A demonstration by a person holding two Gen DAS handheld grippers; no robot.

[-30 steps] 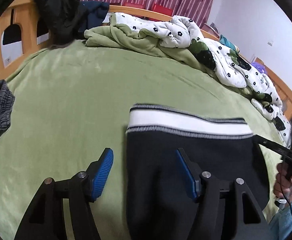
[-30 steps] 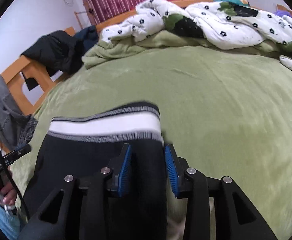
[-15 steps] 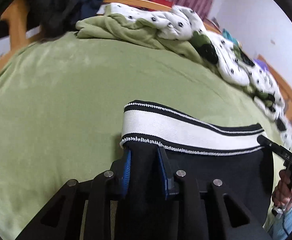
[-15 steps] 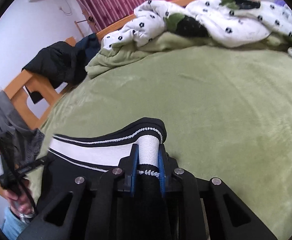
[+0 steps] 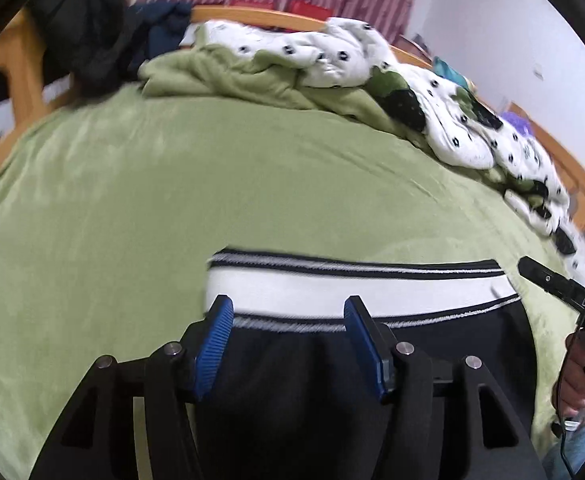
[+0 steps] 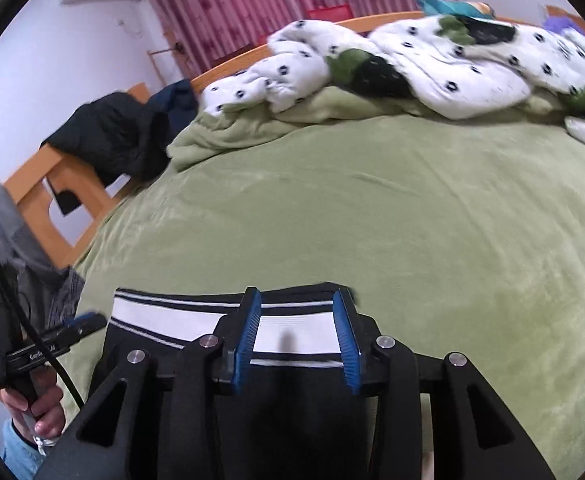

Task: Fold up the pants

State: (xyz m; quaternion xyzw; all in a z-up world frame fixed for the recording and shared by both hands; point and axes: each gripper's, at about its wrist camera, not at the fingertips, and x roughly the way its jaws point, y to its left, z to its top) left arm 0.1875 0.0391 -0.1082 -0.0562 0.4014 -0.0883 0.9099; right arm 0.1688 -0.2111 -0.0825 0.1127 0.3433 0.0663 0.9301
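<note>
Both tongs have just spread: left tongs (image 5: 288, 344) and right tongs (image 6: 298, 338) straddle the pants (image 5: 332, 380) waistband, released (bed (image 5: 132, 220) beneath). Next, re-grip for another fold, I'd judge.

The pants (image 5: 432, 344) are black with a white waistband edged in thin black and white stripes. The bed (image 5: 172, 220) cover is plain light green. At twelve o'clock lies a white quilt (image 6: 452, 64) with black dots and green patches, before dark red striped curtains (image 6: 232, 4). Blue pads (image 6: 248, 340) line black jaws.
</note>
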